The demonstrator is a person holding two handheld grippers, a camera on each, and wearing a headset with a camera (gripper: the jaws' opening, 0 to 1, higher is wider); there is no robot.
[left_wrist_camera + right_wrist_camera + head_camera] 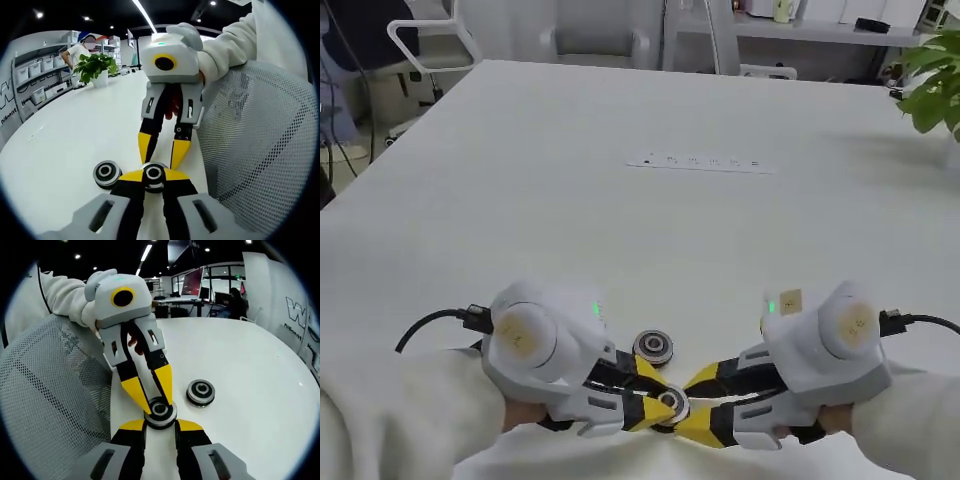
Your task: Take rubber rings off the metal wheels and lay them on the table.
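Left gripper (650,395): jaws clamped on the held wheel (670,403), near edge of the table (620,220).
Right gripper (692,403): jaws closed on it from the opposite side; rubber ring (172,415) not yet off.
Second wheel (652,347): flat just beyond, ring on.
Risk: tips could slip under the pull; wheel could roll off the near edge.
Pot (101,80): far edge, holds a green plant (92,65).
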